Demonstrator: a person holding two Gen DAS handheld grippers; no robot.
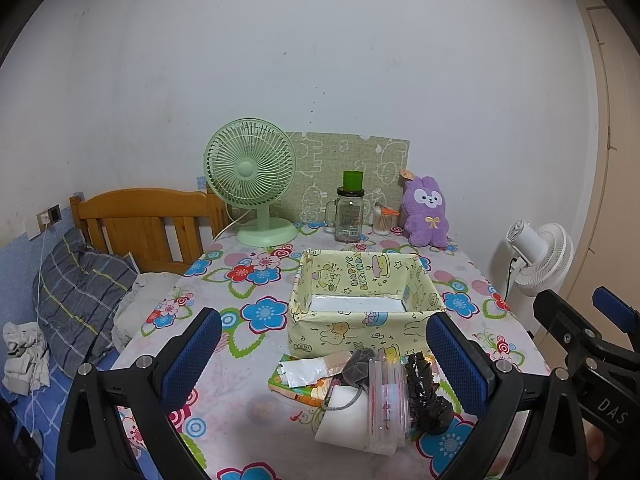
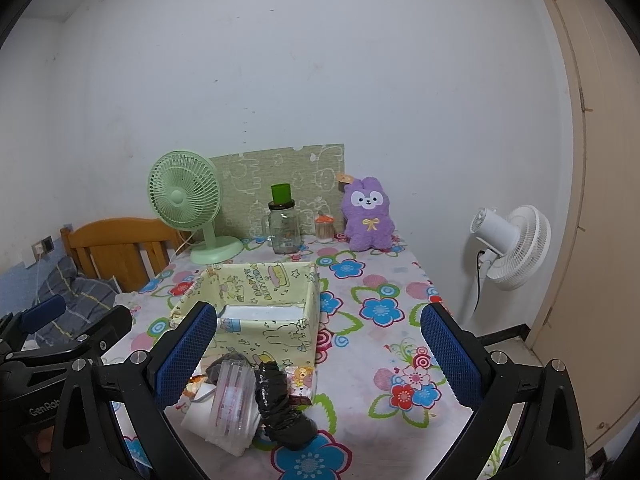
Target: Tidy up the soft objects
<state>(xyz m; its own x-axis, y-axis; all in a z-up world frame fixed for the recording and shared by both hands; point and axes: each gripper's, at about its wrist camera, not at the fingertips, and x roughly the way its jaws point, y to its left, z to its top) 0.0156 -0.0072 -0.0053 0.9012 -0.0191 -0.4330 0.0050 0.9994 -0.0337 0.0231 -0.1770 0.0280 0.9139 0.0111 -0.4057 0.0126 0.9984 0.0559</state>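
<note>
The small heap of soft things (image 1: 360, 392) lies on the near part of the table, just in front of the yellow birthday-print box (image 1: 360, 300): a black crumpled bag (image 1: 428, 396), a clear plastic pouch (image 1: 386, 400), a white roll (image 1: 344, 420) and a flat colourful packet (image 1: 296, 384), all touching or overlapping. I judge they were piled there so I can lift them one by one into the box, which looks empty (only its pale floor shows).

My left gripper (image 1: 324, 360) hangs above the heap with its blue pads spread wide, gripping nothing; my right gripper (image 2: 320, 360) is likewise spread and empty, a little to the right of the pile.

Farther back stand a green fan (image 1: 252, 180), a glass jar (image 1: 348, 216), a small pot of sticks (image 1: 384, 220) and a purple plush rabbit (image 1: 426, 212), well apart from the heap. Nothing blocks the way to the box, though the pouch overlaps the bag and may drag it along.
</note>
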